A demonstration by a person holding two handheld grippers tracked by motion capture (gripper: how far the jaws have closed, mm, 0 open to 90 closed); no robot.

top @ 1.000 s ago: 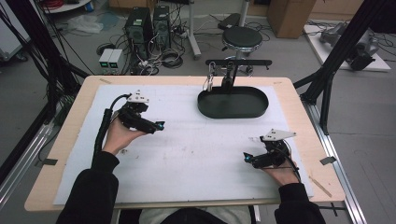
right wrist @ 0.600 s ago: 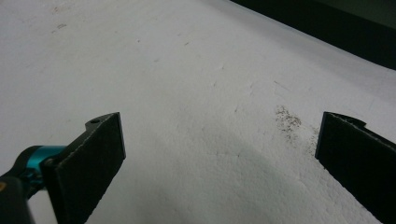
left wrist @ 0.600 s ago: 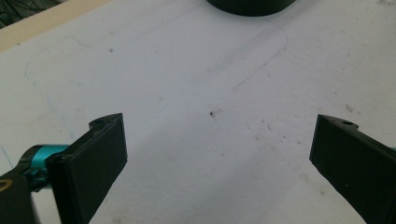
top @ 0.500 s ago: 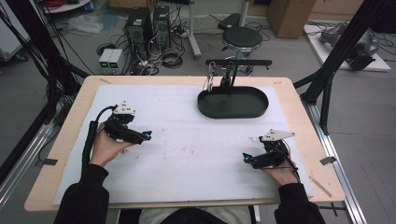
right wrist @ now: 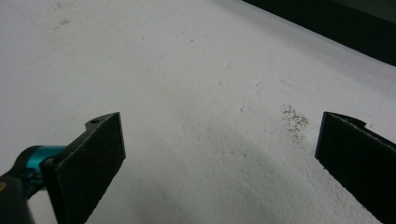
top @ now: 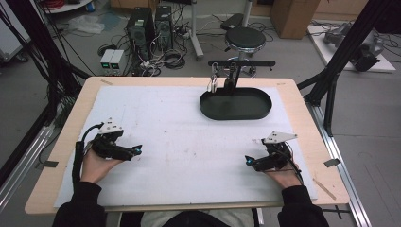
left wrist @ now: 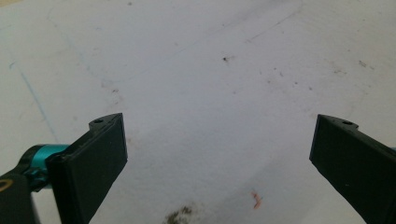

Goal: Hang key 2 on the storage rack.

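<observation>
My left gripper [top: 136,150] rests low over the white mat [top: 189,142] at the front left, held in a hand, pointing right. In the left gripper view its jaws stand wide apart, so the left gripper [left wrist: 219,154] is open with bare mat between them. My right gripper [top: 248,161] lies at the front right and points left. Seen from its own camera, the right gripper [right wrist: 219,158] is also open and holds nothing. A black oval tray [top: 235,105] sits at the back of the mat, right of centre, far from both grippers.
A small black stand with hanging metal pieces [top: 229,78] rises just behind the tray. The wooden table edge [top: 326,156] borders the mat. Beyond the table stand a stool [top: 245,39], computer towers [top: 150,23] and black frame legs [top: 340,71].
My left gripper has come toward the front edge and a little left, down from mid-table. The right gripper has stayed put.
</observation>
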